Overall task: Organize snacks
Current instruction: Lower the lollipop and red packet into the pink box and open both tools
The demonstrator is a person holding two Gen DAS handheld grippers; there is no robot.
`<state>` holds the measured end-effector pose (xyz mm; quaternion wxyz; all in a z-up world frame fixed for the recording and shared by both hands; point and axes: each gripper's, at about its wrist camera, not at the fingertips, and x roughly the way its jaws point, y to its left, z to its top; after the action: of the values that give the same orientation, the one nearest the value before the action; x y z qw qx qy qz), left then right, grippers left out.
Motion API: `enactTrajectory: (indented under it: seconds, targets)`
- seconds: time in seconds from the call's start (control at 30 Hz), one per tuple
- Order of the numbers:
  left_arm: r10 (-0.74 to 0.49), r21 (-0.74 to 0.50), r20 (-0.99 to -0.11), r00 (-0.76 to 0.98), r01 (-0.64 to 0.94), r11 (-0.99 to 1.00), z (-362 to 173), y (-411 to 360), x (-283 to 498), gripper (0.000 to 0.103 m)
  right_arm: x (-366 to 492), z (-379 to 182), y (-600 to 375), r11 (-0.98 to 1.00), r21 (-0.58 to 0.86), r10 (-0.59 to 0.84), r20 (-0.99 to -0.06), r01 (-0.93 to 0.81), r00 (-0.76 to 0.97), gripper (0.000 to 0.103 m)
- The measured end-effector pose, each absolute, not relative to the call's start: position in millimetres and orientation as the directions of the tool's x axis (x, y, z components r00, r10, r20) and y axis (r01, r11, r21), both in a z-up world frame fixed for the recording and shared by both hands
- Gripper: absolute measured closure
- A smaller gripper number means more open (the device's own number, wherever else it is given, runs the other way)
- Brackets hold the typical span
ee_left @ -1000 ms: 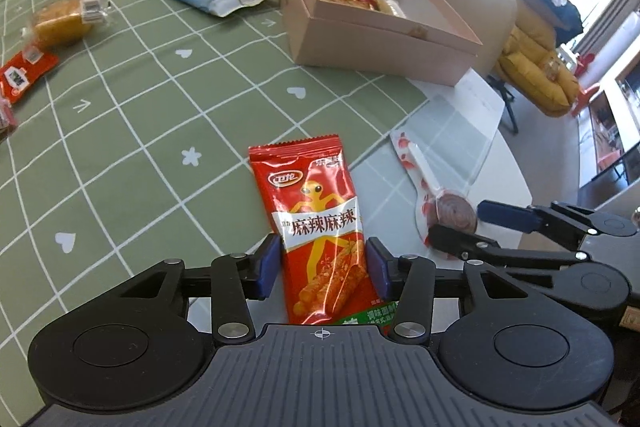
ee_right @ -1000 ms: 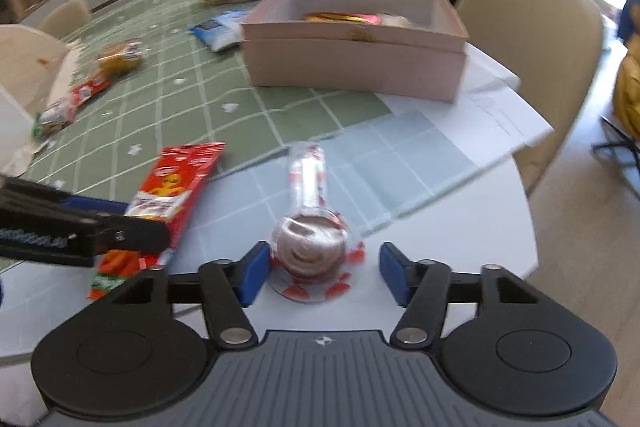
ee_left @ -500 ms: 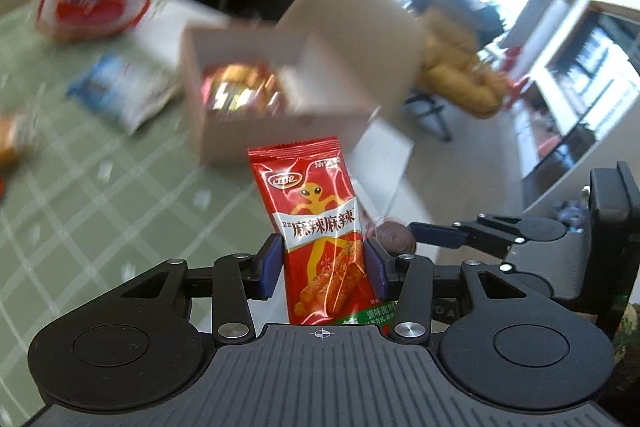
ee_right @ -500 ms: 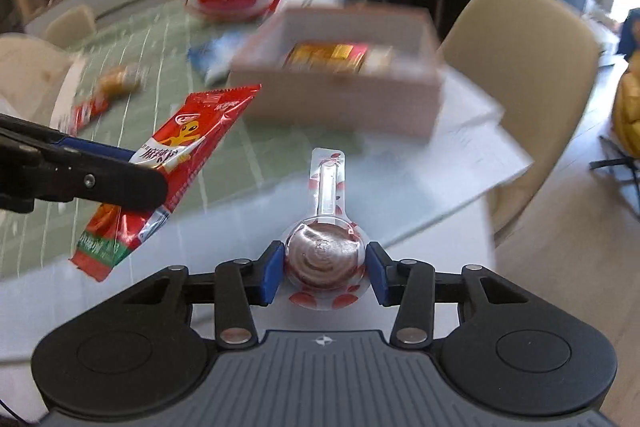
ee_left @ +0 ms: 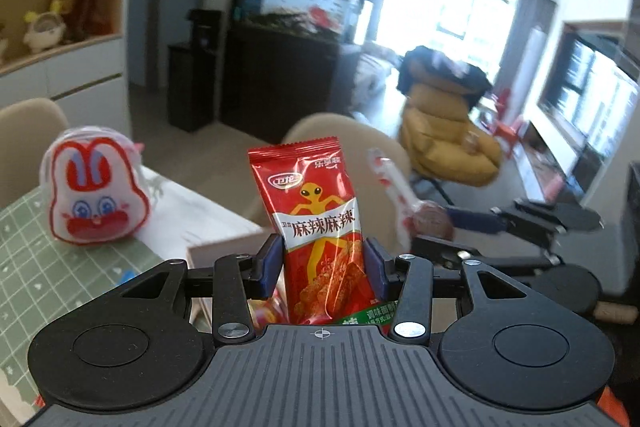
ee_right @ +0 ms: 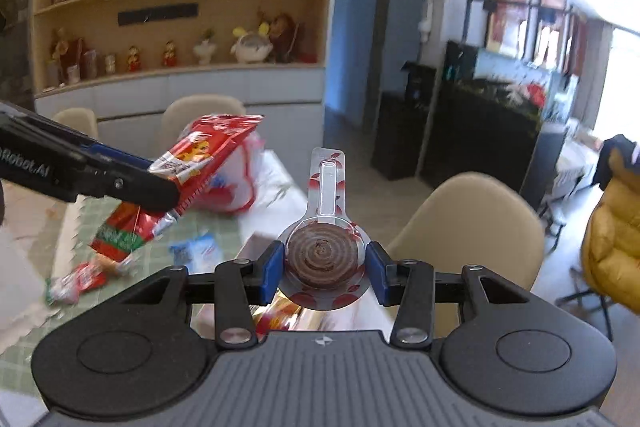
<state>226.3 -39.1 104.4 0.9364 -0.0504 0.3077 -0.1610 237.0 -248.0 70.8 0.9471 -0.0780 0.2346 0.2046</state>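
Observation:
My left gripper (ee_left: 323, 263) is shut on a red spicy-strip snack packet (ee_left: 316, 223), held upright in the air above the pink box (ee_left: 224, 247). My right gripper (ee_right: 325, 269) is shut on a clear spoon-shaped pack with a brown spiral sweet (ee_right: 324, 255), also lifted. The right gripper with that pack (ee_left: 428, 219) shows at the right of the left wrist view. The left gripper's fingers (ee_right: 132, 183) with the red packet (ee_right: 188, 171) show at the left of the right wrist view. A corner of the box (ee_right: 256, 243) and wrapped snacks inside it (ee_right: 280, 315) show below the right gripper.
A rabbit-face snack bag (ee_left: 94, 195) stands on the green checked tablecloth (ee_left: 48, 267). A blue packet (ee_right: 196, 251) and a small red packet (ee_right: 76, 283) lie on the cloth. Beige chairs (ee_right: 468, 227) ring the table.
Both grippers have risen from the table with their snacks and tilted up, so the views now show the room. The box has dropped to the bottom of both views.

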Motion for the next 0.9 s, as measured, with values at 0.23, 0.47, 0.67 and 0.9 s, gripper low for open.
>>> enactTrajectory:
  seconds: [0.23, 0.47, 0.67, 0.9]
  targets:
    - [-0.310, -0.257, -0.596, 0.741, 0.189, 0.948, 29.6, -37.0, 274.2, 0.053, 286.4, 43.0, -253.5, 0.917, 0.077, 0.370, -0.531, -0.392, 0.762, 0.059]
    - [-0.379, -0.369, -0.698, 0.607, 0.149, 0.917, -76.4, -22.6, 348.3, 0.052, 317.2, -15.6, -258.0, 0.945, 0.097, 0.300, -0.636, -0.312, 0.711, 0.059]
    - [-0.310, -0.334, -0.752, 0.582, 0.069, 0.940, -116.0, -13.6, 367.4, 0.054, 344.0, -43.3, -240.3, 0.945, 0.079, 0.279, -0.703, -0.317, 0.654, 0.059]
    - [-0.263, -0.281, -0.732, 0.629, 0.073, 0.957, -90.5, 4.4, 340.0, 0.054, 373.9, -89.9, -187.3, 0.926, 0.085, 0.297, -0.765, -0.369, 0.571, 0.059]
